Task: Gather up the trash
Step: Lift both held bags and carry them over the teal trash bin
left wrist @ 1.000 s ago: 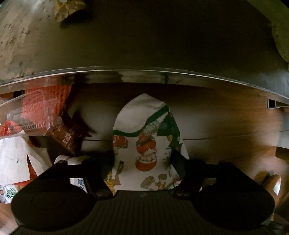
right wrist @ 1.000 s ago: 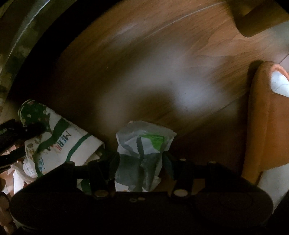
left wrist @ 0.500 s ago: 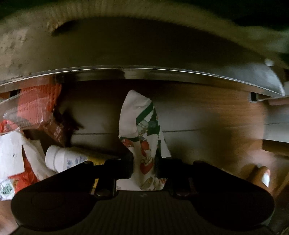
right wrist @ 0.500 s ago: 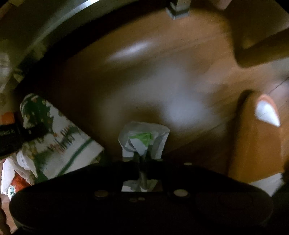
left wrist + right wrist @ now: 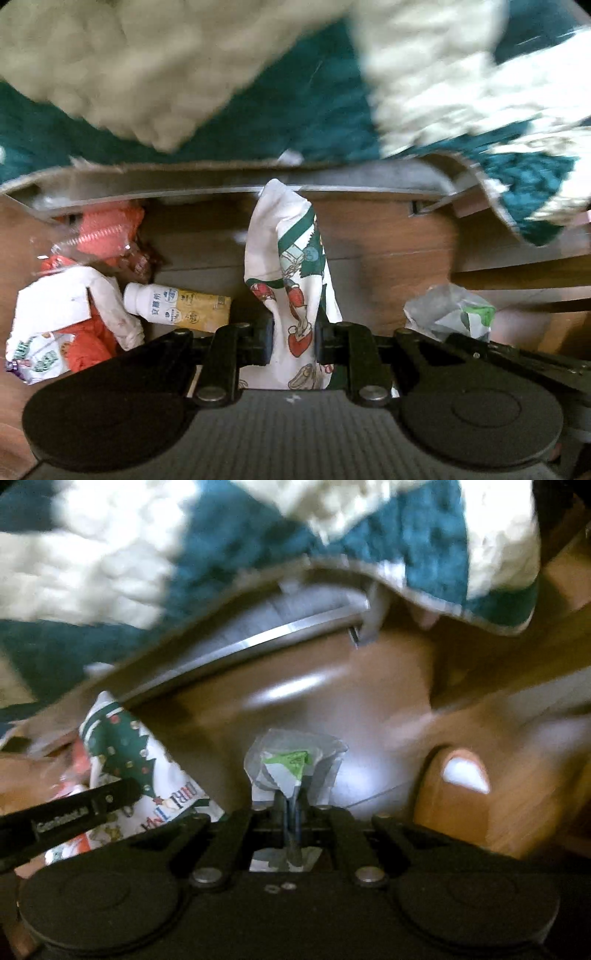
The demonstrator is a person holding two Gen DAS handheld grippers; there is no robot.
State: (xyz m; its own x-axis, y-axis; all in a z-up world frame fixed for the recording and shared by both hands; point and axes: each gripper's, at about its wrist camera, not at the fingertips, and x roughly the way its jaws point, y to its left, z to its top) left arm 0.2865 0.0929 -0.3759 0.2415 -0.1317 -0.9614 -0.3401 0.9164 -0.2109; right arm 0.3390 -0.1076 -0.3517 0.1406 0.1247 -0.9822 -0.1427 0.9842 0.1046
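Left wrist view: left gripper pointing steeply down, jaws clamped on a white paper bag printed with red and green Christmas figures; bag crumpled between the pads and hanging clear above the wooden floor. To the left on the floor, a litter pile: small white and yellow bottle lying on its side, crumpled white paper, orange-red wrappers, a clear plastic piece, a dark brown wrapper. To the right, a greyish plastic wrapper with a green patch, seen above the black body of the other gripper. Across the top, a blurred teal and cream knitted blanket draped over a metal-edged frame.

Right wrist view: right gripper also aimed down, jaws pinched nearly together on the thin greyish plastic wrapper, green triangle label facing the camera, wrapper bunched and lifted off the floor. At left, the Christmas paper bag with red lettering, crossed by a black finger of the left gripper. At right, an orange slipper toe with a white patch. Above, the same blanket and the metal rail, heavily blurred.
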